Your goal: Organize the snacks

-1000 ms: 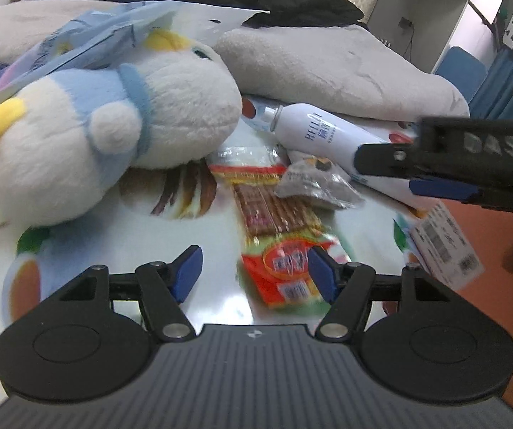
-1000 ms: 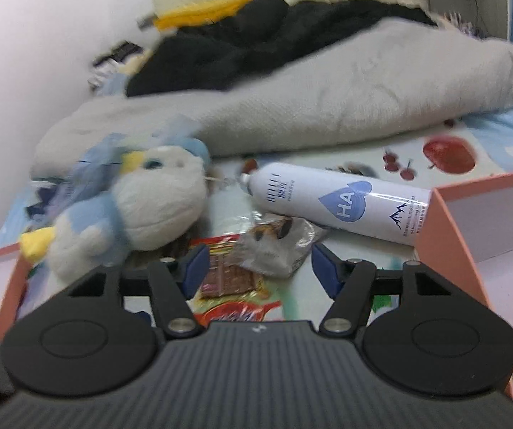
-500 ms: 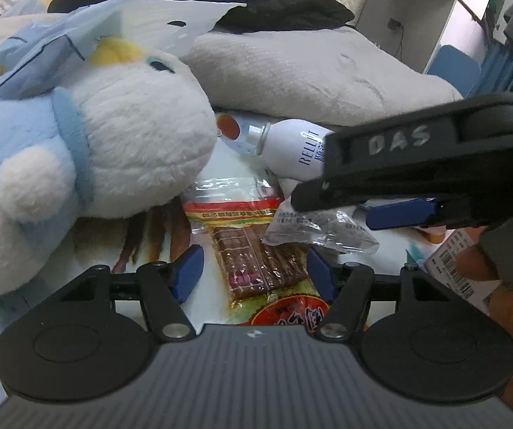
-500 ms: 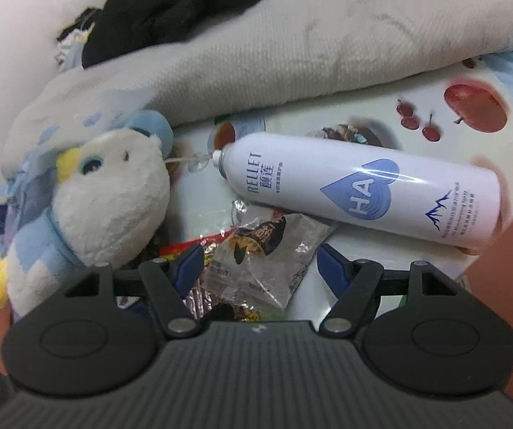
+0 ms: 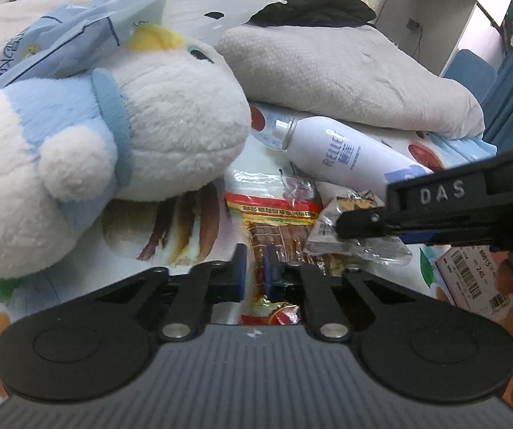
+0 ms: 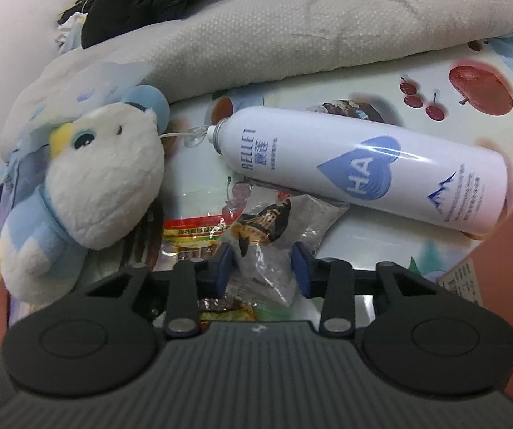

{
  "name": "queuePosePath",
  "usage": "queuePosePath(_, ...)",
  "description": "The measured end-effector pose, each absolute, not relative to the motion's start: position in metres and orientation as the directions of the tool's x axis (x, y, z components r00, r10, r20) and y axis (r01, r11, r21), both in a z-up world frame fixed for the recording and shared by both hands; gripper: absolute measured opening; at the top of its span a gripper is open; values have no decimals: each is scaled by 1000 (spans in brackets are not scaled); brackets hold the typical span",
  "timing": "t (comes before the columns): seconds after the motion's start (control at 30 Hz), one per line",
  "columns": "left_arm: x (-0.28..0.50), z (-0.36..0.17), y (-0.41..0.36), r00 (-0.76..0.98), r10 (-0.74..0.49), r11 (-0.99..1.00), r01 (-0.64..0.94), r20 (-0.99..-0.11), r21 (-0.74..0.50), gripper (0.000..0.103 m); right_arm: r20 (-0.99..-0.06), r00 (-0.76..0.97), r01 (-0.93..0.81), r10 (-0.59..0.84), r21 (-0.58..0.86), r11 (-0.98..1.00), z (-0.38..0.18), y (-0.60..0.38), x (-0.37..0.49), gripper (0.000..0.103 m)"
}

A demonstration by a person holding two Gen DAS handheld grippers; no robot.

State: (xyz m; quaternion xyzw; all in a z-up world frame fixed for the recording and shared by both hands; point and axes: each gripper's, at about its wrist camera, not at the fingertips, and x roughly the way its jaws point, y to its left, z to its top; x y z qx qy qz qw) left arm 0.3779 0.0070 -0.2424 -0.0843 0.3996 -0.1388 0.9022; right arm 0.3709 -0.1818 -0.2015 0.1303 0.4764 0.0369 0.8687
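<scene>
Pickup step, both at once. The left claw (image 5: pixel 255 268) is clamped on the red jerky pack (image 5: pixel 274 228) at 6 o'clock; the right claw (image 6: pixel 262 266) is closing around the clear snack bag (image 6: pixel 274 246), at 7 o'clock of the spray can (image 6: pixel 363 175). Next up, I reckon: lift clear of the plush toy (image 5: pixel 113 136).

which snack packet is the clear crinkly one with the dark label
The small clear packet between the right gripper fingers, lying partly over the long red-and-yellow packet held by the left gripper.
</scene>
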Motion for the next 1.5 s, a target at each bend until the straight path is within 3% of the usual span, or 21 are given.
queuePosePath(0.4, 337, -238, 23, 608, -308, 948, 134, -732, -288, 1, -822, 545, 35, 166, 221, 975, -197, -184, 316, 34)
queuePosePath(1.27, 149, -210, 79, 512, -256, 966, 108, -820, -235, 1, -845, 493, -143, 207, 156, 977, -185, -165, 104, 31)
queuePosePath(1.5, 130, -200, 70, 493, -230, 973, 121, -839, -196, 2, -826, 528, -105, 195, 164, 981, -187, -176, 84, 32)
